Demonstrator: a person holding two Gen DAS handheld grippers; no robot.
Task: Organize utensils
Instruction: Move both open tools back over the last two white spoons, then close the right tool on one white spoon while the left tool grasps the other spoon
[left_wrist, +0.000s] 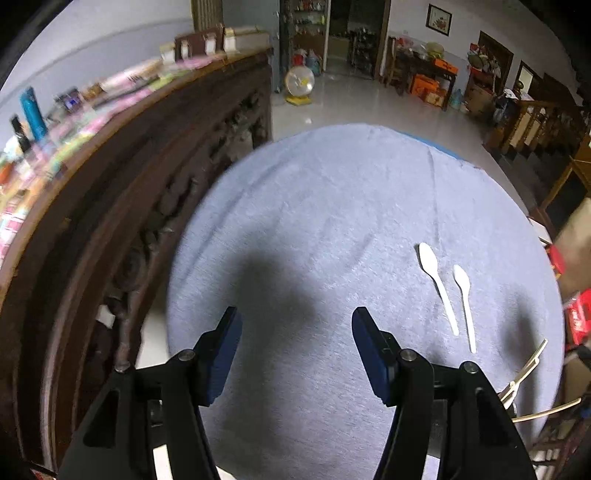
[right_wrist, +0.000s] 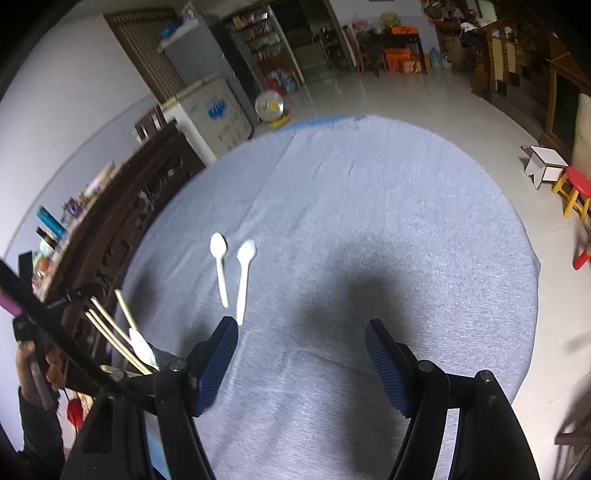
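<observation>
Two white plastic spoons lie flat on the grey cloth of the round table (left_wrist: 332, 206), side by side and just apart, bowls pointing away toward 12 o'clock, handles trailing back toward 6. In the left wrist view the larger spoon (left_wrist: 437, 282) sits at about 3 o'clock, with the smaller spoon (left_wrist: 464, 304) just to its right and a little nearer. Their handles converge slightly at the near ends. At the table's near edge, pale wooden chopsticks (right_wrist: 110, 334) stick up at a slant beside another white spoon (right_wrist: 144, 349); what holds them is hidden.
</observation>
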